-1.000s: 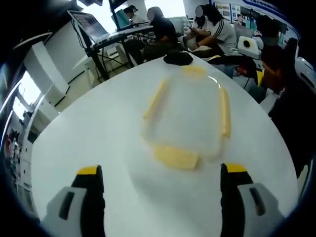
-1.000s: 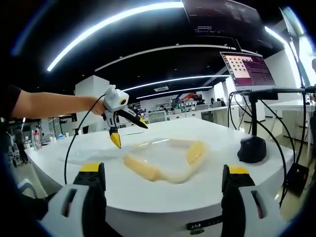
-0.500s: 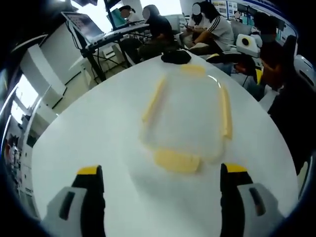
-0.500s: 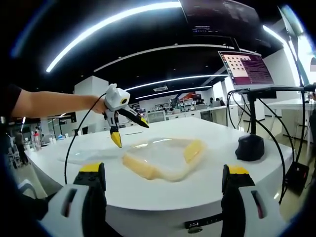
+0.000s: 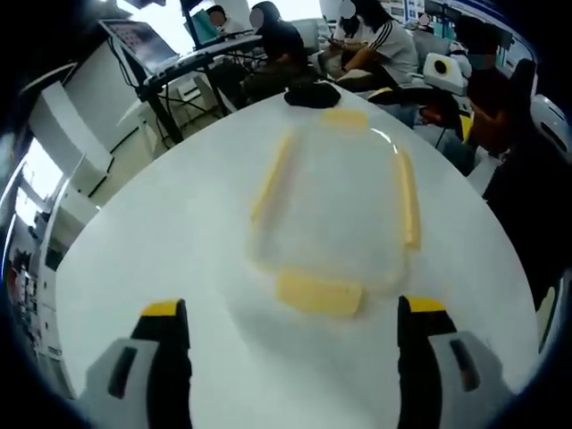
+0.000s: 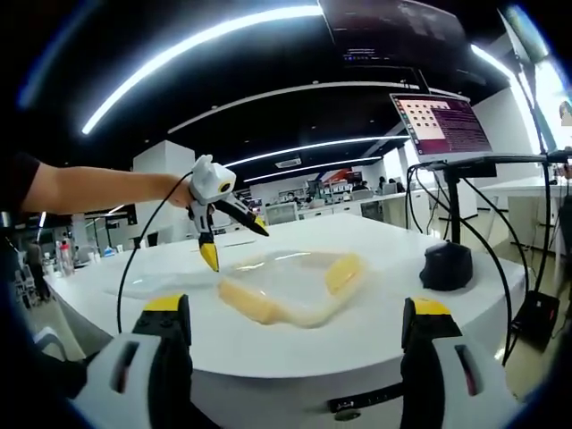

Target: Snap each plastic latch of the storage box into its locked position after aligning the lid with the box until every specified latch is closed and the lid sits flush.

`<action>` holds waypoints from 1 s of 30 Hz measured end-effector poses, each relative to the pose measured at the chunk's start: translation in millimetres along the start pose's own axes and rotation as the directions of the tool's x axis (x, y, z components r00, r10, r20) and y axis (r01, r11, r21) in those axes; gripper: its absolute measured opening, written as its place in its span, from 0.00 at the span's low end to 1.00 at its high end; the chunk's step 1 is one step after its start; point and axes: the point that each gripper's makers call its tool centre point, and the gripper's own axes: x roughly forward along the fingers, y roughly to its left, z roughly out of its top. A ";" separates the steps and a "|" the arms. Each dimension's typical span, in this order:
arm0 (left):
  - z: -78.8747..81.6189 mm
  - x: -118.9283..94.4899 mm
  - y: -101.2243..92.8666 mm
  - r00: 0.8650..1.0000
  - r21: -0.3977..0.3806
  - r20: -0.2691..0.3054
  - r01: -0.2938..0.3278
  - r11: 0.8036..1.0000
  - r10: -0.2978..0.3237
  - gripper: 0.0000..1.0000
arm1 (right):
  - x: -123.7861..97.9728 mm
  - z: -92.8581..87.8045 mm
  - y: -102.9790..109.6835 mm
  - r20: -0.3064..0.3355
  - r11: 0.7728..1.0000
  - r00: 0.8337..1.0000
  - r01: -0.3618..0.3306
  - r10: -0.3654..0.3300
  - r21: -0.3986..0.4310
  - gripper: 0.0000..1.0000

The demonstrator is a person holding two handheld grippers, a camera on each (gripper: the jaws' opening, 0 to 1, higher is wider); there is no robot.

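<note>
Ahead of the left tool [image 5: 286, 353], on the white table [image 5: 161, 232], lies the clear storage box [image 5: 335, 201] with its lid on, framed by four pale yellow latches. The nearest latch [image 5: 319, 294] sits just beyond the tool's spread jaws, the long left-side latch [image 5: 271, 177] and right-side latch [image 5: 409, 198] run away from it, and the far latch [image 5: 346, 117] lies at the end close to a black mouse-like object [image 5: 311, 93]. From the right tool [image 6: 286, 353], whose jaws are likewise spread and hold nothing, the same box [image 6: 286, 281] sits out in front, well short of contact, with one latch [image 6: 248, 301] nearest and another latch [image 6: 342, 272] beyond it to the right. In that view the left tool [image 6: 234, 234] hangs above the far-left edge of the box, jaws parted, yellow tips pointing down, touching nothing. The lid looks roughly in line with the box, though the blur makes it hard to tell whether it sits flush. The latches appear flared outward rather than folded tight against the walls, so I judge that none is snapped shut yet, but I cannot be sure for any one of them. On that reading all the latching is left to do: each of the four must be pressed home in turn, probably starting with the near one.
</note>
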 end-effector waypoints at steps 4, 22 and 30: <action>1.1 1.9 -0.2 1.000 0.009 -0.001 0.010 1.000 -0.010 0.95 | 0.0 -1.1 -0.2 -0.002 1.000 1.000 0.002 -0.002 0.000 0.99; -0.8 6.4 17.5 0.999 0.027 -0.032 0.042 0.999 -0.041 0.95 | -0.2 -0.9 -5.2 -0.007 1.000 1.000 0.010 -0.010 0.001 0.99; 1.2 10.6 12.4 0.997 0.038 -0.049 0.060 0.997 -0.058 0.94 | -1.5 -1.4 -10.7 -0.008 1.000 1.000 0.017 -0.017 0.005 0.99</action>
